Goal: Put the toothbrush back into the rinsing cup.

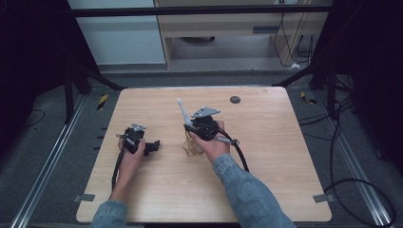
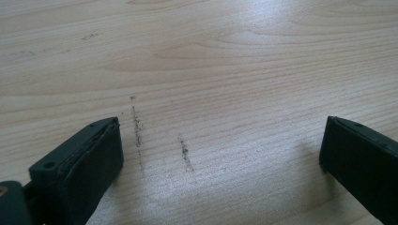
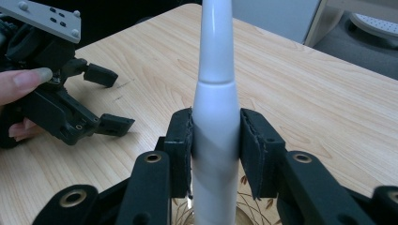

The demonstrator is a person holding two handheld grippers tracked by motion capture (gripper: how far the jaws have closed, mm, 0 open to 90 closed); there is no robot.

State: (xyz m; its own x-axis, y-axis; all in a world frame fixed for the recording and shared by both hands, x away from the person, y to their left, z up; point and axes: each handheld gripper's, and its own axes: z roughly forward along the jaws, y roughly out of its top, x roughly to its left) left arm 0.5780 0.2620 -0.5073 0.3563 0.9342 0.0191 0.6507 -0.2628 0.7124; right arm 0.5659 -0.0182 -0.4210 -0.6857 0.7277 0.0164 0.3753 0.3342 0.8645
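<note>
Near the centre of the light wooden tabletop (image 1: 266,156), the right gripper (image 1: 188,124) sits in the person's right hand (image 1: 215,145), whose denim-sleeved forearm comes in from about five o'clock and angles up toward eleven o'clock. Its black jaws are clamped on a slim white plastic handle with a tapering stem (image 3: 215,126); in the right gripper view both pads press against the wider lower part of that handle, and the stem runs straight up between them toward twelve o'clock. In the high view the same stem slants up from the gripper toward eleven o'clock, ending over the table's middle. Just under the right hand, at about seven o'clock from the gripper, lies a thin clear piece with brown leaf-like markings (image 1: 191,147); what exactly it is cannot be made out. At nine o'clock from the right gripper, well apart from it, the left gripper (image 1: 154,147) rests low over the table in the left hand (image 1: 130,156), the forearm rising from six o'clock, the jaws pointing toward three o'clock. Its jaws stand wide apart with nothing between them; the left gripper view looks down on bare wood grain with a few dark scuff marks (image 2: 137,131).
</note>
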